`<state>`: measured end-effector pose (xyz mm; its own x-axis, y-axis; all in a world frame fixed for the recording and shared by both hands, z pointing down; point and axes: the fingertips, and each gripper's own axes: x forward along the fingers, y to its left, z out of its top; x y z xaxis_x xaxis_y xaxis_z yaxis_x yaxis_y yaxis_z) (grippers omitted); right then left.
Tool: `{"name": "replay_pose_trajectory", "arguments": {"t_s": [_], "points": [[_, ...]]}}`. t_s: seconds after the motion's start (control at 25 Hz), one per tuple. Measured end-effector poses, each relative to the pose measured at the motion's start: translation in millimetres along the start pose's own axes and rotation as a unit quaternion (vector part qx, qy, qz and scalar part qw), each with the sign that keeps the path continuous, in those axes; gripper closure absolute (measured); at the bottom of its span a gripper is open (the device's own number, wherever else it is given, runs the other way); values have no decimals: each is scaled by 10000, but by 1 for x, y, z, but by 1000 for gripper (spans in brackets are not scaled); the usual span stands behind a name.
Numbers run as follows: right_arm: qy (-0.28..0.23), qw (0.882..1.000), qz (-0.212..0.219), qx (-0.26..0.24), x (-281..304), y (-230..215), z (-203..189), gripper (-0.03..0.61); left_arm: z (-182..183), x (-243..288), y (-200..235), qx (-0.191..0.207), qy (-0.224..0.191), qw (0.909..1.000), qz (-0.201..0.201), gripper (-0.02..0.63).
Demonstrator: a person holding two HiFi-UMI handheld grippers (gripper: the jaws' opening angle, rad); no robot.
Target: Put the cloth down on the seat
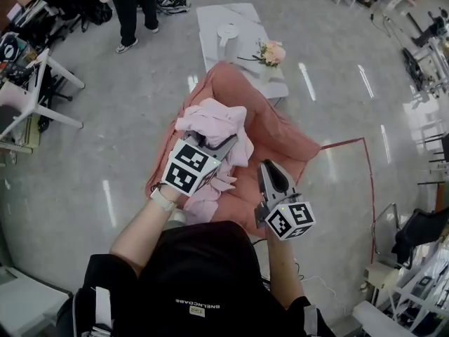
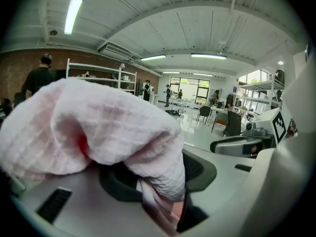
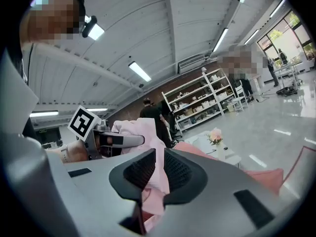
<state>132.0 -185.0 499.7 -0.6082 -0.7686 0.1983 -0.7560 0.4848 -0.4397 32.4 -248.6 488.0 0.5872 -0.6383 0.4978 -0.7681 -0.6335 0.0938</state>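
Observation:
A pale pink cloth (image 1: 214, 118) hangs bunched over the salmon-covered seat (image 1: 284, 135). My left gripper (image 1: 228, 144) is shut on the cloth, which piles over its jaws and fills the left gripper view (image 2: 98, 122). A little to the right and nearer me, my right gripper (image 1: 265, 166) points at the same cloth. In the right gripper view a fold of the cloth (image 3: 140, 130) runs down between the nearly closed pads of the right gripper (image 3: 157, 174), pinched there. The seat (image 3: 261, 177) shows beyond those jaws.
A low white table (image 1: 238, 16) stands behind the seat with a vase of pink flowers (image 1: 272, 51) and a white round object (image 1: 228, 32). A person (image 1: 133, 5) stands at the back left. Red tape (image 1: 369, 188) marks the floor on the right. White chairs (image 1: 28, 97) stand left.

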Motion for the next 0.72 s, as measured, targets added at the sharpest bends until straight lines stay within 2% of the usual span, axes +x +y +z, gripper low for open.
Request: {"name": "replay_pose_trajectory", "arguments": {"t_s": [0.72], "points": [[1341, 9893, 516, 261, 75, -22, -103, 511, -153, 28, 39, -723, 915, 9924, 390, 420]]}}
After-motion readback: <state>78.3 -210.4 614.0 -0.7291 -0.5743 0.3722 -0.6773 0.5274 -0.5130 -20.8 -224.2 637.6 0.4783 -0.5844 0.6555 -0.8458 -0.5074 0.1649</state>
